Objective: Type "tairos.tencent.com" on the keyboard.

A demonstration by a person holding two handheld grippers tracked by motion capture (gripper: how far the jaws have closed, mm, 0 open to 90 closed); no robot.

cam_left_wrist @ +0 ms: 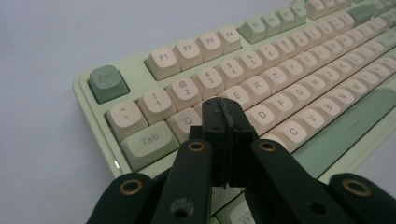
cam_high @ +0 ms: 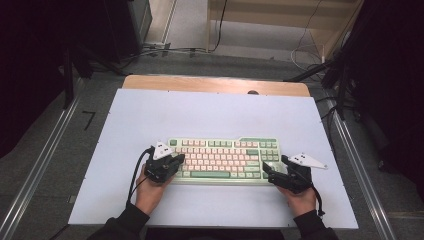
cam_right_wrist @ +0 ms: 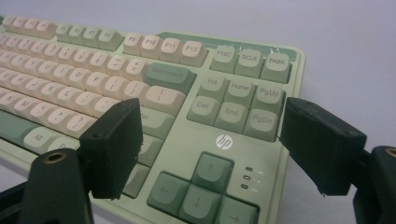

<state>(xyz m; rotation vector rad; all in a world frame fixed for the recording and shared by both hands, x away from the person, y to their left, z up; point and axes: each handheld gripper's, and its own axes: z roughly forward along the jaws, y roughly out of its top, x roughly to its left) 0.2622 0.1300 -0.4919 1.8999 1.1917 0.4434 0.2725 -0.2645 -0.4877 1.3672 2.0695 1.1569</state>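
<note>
So the counter (cam_high: 215, 112) is a pale, slightly bluish white sheet laid over a wooden top, and you can see a strip of bare wood poking out along the far edge. Around it there's grey floor, metal rails running down both sides, a bunch of cables snaking around at the back, and some light wooden furniture further off. The corners of the room are really dark, can't make out what's there

The keyboard (cam_high: 222, 159) sits on the near half of the counter, roughly centred, long side facing the person. It's mint green with cream keys and darker green accent keys

The left tongs (cam_high: 177, 161) are over the keyboard's left end, and in the left gripper view the left tongs (cam_left_wrist: 225, 122) are pressed together with nothing between them, tips sitting right above the W/E area. Whether they actually touch a key I can't tell, since the tips cover that spot. The right tongs (cam_high: 268, 168) hover at the keyboard's right end, and in the right gripper view the right tongs (cam_right_wrist: 210, 140) are spread wide over the arrow and nav cluster, not pinching anything

Stuff that's cut off: the person is only forearms and dark sleeves at the bottom edge. The right tongs hide part of the Enter key row, and the far-left keys in that view are blurry, as is the small lettering beside the three indicator lights
</note>
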